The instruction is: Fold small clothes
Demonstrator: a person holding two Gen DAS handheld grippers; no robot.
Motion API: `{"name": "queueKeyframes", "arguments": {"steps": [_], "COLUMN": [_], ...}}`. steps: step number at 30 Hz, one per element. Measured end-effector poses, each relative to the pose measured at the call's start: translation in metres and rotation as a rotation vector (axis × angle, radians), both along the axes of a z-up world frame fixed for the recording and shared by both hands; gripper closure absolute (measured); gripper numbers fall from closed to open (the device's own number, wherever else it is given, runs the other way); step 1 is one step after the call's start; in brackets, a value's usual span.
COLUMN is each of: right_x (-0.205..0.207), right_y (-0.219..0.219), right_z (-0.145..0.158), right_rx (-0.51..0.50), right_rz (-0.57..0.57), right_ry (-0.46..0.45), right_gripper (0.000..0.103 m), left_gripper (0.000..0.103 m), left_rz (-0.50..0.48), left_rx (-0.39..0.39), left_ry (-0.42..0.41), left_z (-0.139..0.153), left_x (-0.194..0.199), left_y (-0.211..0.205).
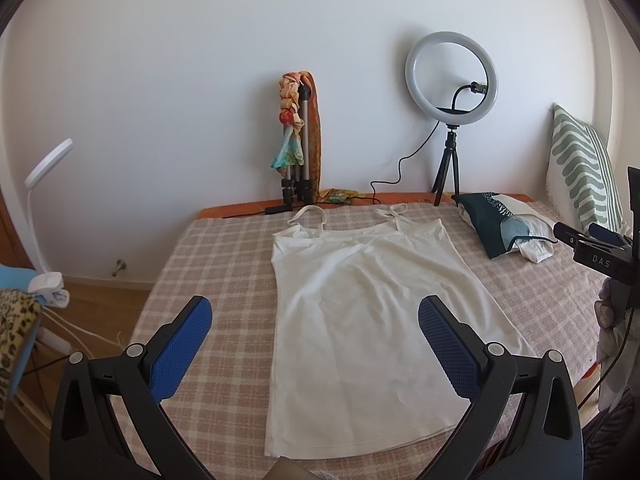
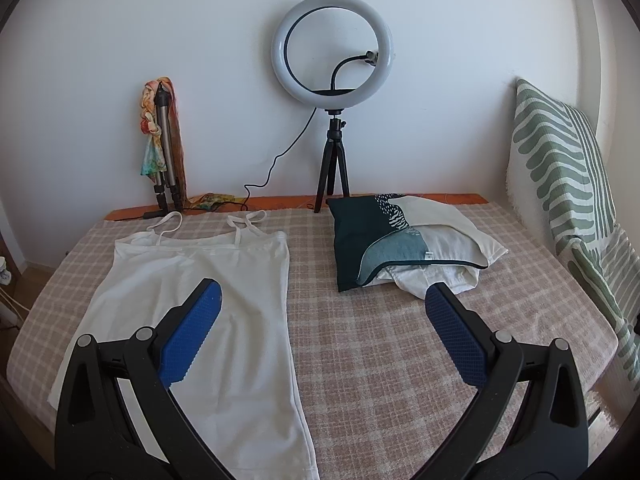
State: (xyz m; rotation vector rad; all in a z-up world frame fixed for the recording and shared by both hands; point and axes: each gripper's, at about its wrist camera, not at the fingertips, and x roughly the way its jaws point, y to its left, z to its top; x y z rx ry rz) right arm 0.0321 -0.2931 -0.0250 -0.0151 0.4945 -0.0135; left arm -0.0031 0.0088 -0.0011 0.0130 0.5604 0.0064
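A white strappy top lies flat on the checked bed cover, straps toward the wall, hem toward me. It also shows in the right wrist view at the left. My left gripper is open and empty, held above the lower half of the top. My right gripper is open and empty, above the top's right edge and the bare cover beside it.
A small pile of folded clothes lies on the right of the bed. A ring light on a tripod and a folded tripod with scarves stand at the wall. A green-striped cushion leans at the right. A lamp stands left of the bed.
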Motion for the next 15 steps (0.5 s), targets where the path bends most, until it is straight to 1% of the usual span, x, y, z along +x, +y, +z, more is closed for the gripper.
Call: {"name": "queueKeyframes", "arguments": {"steps": [4,7,11,13,15], "right_x": [0.001,-0.001,-0.003,0.001,0.005], "right_y": [0.005,0.013,0.033,0.043,0.054], "right_z": [-0.001,-0.002,-0.003,-0.002,-0.001], "right_rx": [0.001,-0.009,-0.067,-0.066,-0.057], "right_rz": [0.015,0.049,0.097,0.136,0.171], "right_ry": [-0.001,-0.022,-0.054,-0.043,-0.035], "right_gripper": [0.0,0.0,0.0,0.0,0.0], "left_gripper": [0.0,0.0,0.0,0.0,0.0], "left_rz": [0.001,-0.007,-0.039,-0.047,-0.062], "left_rx": [-0.01,-0.023,-0.096,-0.128,-0.183], "left_ry": [0.016,0.04,0.118,0.128,0.13], "left_z": [-0.004,-0.009,-0.028,-0.038,-0.048], "left_x": [0.001,0.002,0.008,0.006,0.002], "left_y": [0.006,0.013,0.029,0.037,0.047]}}
